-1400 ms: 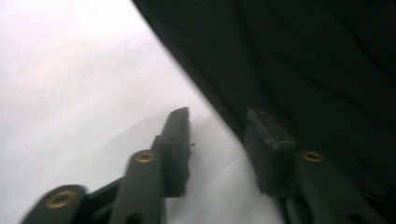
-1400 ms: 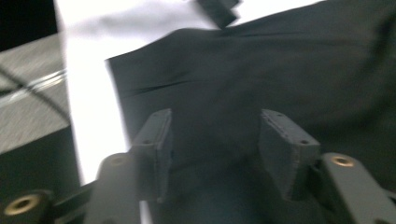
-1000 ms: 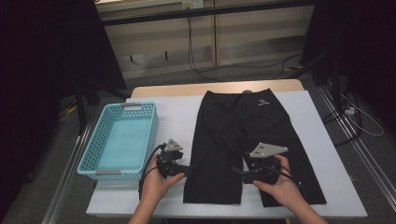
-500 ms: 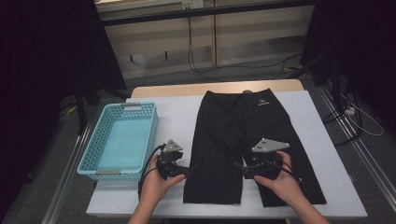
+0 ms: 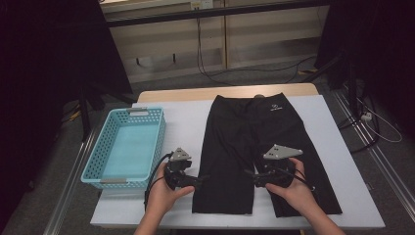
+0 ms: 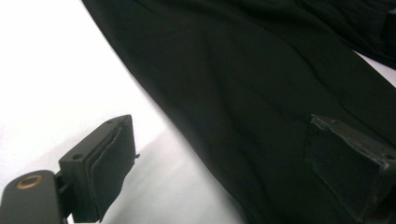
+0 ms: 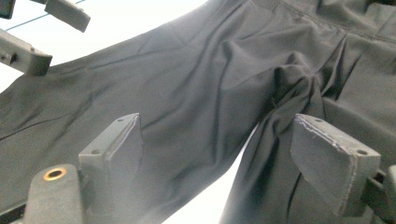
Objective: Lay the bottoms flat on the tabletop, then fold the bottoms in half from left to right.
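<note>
Black trousers (image 5: 249, 132) lie flat on the white table (image 5: 186, 112), waistband at the far end. My left gripper (image 5: 203, 180) points right at the outer edge of the left leg (image 6: 261, 93). Its jaws (image 6: 224, 140) have just been opening and stand apart, with the leg's edge lying under the gap, unpressed. My right gripper (image 5: 249, 175) points left over the gap between the legs. In the right gripper view its jaws (image 7: 219, 135) have just been opening too and stand wide over creased cloth (image 7: 280, 79), gripping nothing. The left gripper (image 7: 51, 35) appears there at top left.
A light blue plastic basket (image 5: 100, 147) with nothing in it stands at the table's left side, close to my left hand. Bare white tabletop lies between basket and trousers and along the right edge. Dark stands and cables surround the table on the floor.
The right gripper's grey top plate has levelled out a little. Both hands otherwise keep their places at the trousers' near end.
</note>
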